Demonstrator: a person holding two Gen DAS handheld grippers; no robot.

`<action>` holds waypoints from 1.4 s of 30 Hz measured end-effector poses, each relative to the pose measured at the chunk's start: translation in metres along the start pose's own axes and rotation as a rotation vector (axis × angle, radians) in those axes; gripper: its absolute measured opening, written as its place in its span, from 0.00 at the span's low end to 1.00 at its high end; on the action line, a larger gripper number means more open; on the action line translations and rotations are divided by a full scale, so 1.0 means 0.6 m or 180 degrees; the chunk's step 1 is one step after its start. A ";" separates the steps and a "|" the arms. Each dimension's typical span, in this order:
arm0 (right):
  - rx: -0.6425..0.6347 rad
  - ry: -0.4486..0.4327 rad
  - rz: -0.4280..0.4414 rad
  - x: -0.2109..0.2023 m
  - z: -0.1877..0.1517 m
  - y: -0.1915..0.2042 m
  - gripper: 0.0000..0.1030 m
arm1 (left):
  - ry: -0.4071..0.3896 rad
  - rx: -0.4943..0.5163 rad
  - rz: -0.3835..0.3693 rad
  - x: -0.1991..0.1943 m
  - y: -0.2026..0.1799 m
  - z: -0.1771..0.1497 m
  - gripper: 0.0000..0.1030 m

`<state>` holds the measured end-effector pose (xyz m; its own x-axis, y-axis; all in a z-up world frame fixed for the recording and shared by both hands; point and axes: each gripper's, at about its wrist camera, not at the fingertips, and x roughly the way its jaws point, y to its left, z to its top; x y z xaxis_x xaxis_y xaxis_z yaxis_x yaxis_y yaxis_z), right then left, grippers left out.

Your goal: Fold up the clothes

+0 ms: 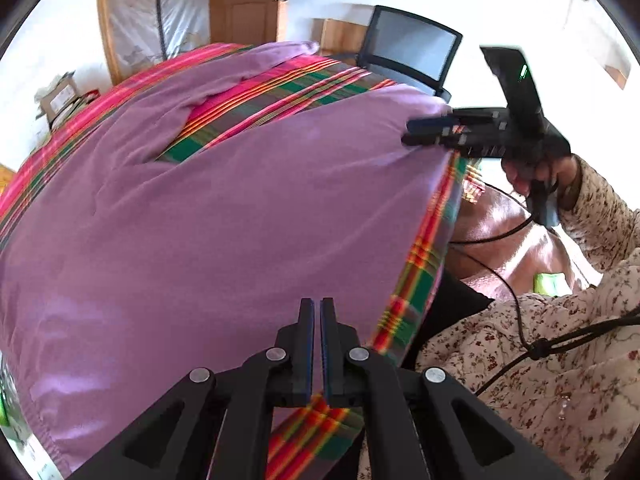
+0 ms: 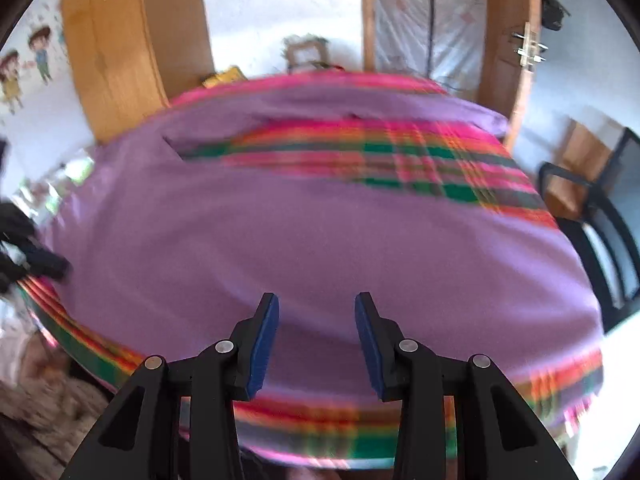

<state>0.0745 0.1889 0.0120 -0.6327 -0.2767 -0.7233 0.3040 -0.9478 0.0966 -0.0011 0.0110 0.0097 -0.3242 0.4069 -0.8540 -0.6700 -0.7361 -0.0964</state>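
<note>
A purple garment [image 1: 224,216] lies spread over a table covered with a bright plaid cloth [image 1: 420,276]. It also fills the right wrist view [image 2: 320,240]. My left gripper [image 1: 317,304] is shut, with a thin gap between the pads, above the garment's near edge; whether it pinches fabric I cannot tell. My right gripper [image 2: 316,312] is open above the near edge of the garment. In the left wrist view the right gripper [image 1: 412,132] reaches over the garment's far right corner. In the right wrist view the left gripper [image 2: 44,264] shows at the left edge.
A black office chair [image 1: 412,52] stands behind the table, also in the right wrist view [image 2: 600,216]. A wooden door [image 1: 248,0] and a cupboard [image 2: 116,52] stand at the back. The person's floral sleeve [image 1: 560,340] and cables are at the right.
</note>
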 end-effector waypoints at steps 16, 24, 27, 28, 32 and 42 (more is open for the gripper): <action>-0.0607 0.0387 0.1078 0.225 0.213 0.126 0.34 | 0.0040 -0.0817 0.0039 0.003 0.133 -0.014 0.03; -0.0752 0.0729 0.1539 0.280 0.244 0.165 0.27 | 0.0044 -0.1091 -0.0151 0.008 0.168 -0.041 0.03; -0.0806 0.0798 0.1528 0.290 0.247 0.166 0.08 | 0.0016 -0.1150 -0.0237 0.007 0.175 -0.045 0.03; -0.0787 0.0792 0.1509 0.293 0.249 0.164 0.06 | 0.0007 -0.1168 -0.0266 0.007 0.178 -0.046 0.03; -0.0695 0.0781 0.1446 0.304 0.258 0.153 0.06 | -0.0019 -0.1216 -0.0347 0.004 0.185 -0.051 0.03; -0.0920 0.0835 0.1271 0.304 0.265 0.171 0.09 | -0.0005 -0.1319 -0.0178 -0.038 0.213 -0.062 0.03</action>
<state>-0.1232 0.0160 -0.0012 -0.2411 -0.5216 -0.8184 0.6901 -0.6851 0.2333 -0.0546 -0.1127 -0.0024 -0.2962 0.4530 -0.8409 -0.3614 -0.8681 -0.3403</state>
